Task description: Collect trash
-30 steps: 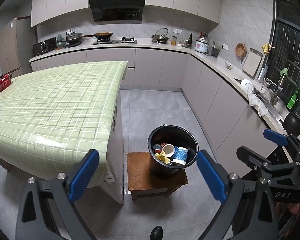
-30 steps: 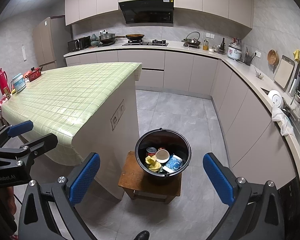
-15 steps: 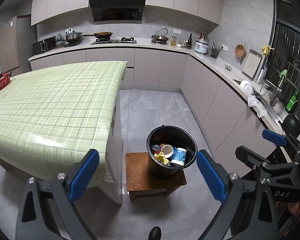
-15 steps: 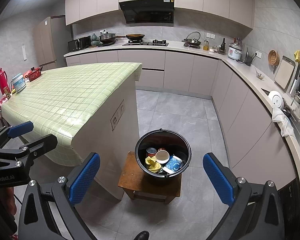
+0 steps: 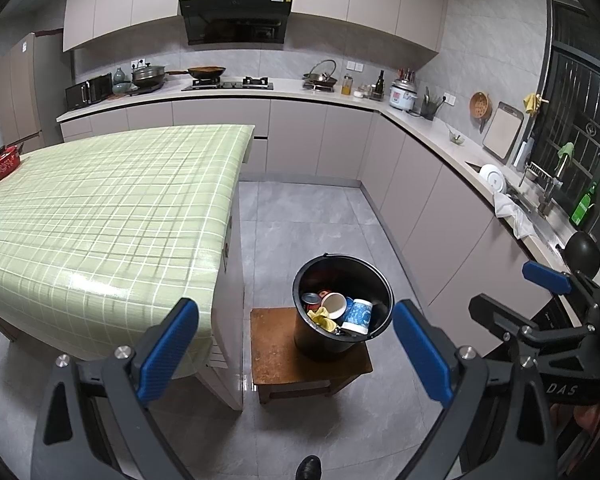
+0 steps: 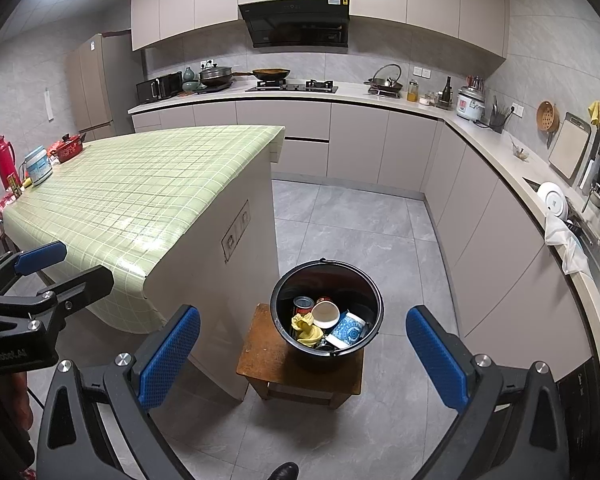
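A black bucket (image 5: 374, 284) (image 6: 368, 292) stands on a small brown wooden stool (image 5: 276, 348) (image 6: 260, 354) beside the island. Inside it lie a white cup (image 6: 326, 314), a blue patterned cup (image 6: 350, 332), a tin can (image 6: 303, 303) and a crumpled yellow wrapper (image 6: 308, 330). My left gripper (image 5: 294, 352) hangs open above and in front of the bucket, holding nothing. My right gripper (image 6: 302, 354) is open too, high over the stool and empty. Each gripper shows at the edge of the other's view.
The island with a green checked cloth (image 6: 140, 188) fills the left; a red pot (image 6: 69, 148), a jar and a red flask (image 6: 4, 160) sit at its far end. Counters with cookware, a sink and a rice cooker (image 6: 470, 104) run along the back and right. Grey tiled floor (image 6: 360, 216) lies between.
Both grippers have shifted only slightly; the bucket sits a touch further left in the left wrist view. Both stay open and empty.
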`<state>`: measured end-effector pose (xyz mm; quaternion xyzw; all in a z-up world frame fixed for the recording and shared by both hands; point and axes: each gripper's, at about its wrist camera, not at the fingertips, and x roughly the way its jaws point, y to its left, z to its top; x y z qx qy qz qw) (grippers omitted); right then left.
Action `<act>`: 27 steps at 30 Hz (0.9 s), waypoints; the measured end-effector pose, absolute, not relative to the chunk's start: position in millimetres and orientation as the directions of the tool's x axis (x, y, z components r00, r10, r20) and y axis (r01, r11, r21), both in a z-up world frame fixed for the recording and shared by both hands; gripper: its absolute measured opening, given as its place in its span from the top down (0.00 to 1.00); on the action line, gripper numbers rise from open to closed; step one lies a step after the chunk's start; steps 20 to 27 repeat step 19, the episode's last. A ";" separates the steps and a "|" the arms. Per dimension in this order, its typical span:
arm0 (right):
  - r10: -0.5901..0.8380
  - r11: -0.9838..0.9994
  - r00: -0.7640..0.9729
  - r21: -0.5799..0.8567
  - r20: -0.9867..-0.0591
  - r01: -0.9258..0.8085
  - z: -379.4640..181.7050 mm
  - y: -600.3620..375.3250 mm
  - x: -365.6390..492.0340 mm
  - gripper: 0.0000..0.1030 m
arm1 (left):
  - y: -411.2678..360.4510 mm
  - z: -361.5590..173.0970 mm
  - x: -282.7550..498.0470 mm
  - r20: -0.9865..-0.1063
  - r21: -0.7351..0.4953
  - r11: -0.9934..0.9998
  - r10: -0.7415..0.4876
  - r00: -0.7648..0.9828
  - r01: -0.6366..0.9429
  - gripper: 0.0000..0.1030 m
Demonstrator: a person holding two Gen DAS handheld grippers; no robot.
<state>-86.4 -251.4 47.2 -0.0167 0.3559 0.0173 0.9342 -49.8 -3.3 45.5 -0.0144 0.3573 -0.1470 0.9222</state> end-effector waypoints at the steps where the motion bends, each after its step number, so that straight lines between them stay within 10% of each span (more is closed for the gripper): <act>1: 0.020 0.999 0.746 -0.019 -0.666 -0.045 47.2 -251.1 -86.4 0.00 | -3.5 45.8 -49.4 -0.655 -0.131 0.956 -0.282 0.701 0.262 0.05; 27: 0.023 0.999 0.748 -0.016 -0.663 -0.045 48.8 -252.7 -84.8 0.00 | -2.2 44.4 -49.4 -0.634 -0.155 0.952 -0.300 0.712 0.263 0.04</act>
